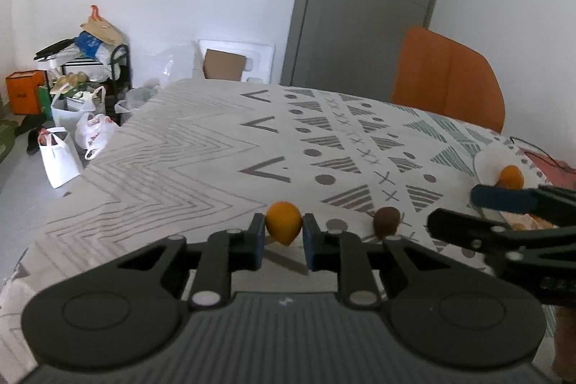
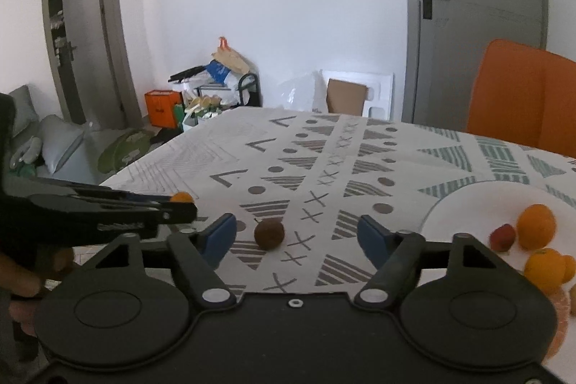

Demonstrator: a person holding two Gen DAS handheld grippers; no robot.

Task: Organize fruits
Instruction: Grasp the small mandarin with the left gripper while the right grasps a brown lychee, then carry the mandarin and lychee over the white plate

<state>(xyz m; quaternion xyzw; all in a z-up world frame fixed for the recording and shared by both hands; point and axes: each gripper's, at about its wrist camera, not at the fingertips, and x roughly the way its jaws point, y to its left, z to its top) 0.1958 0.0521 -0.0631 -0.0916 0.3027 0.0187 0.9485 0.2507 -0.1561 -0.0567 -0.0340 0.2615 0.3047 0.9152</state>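
Left claw [image 1: 283, 233] clamps orange fruit [image 1: 283, 221]; right claw [image 2: 297, 234] wide, brown fruit [image 2: 269, 233] btwn.

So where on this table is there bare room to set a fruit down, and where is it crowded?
The tablecloth lies bare from the brown fruit to the far edge by the orange chair. The far half of the white plate is free too. It is crowded on the plate's near right side, where oranges and a red fruit cluster.

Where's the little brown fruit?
The brown fruit lies on the tablecloth, ahead of the open right hand-held gripper, left of the plate.
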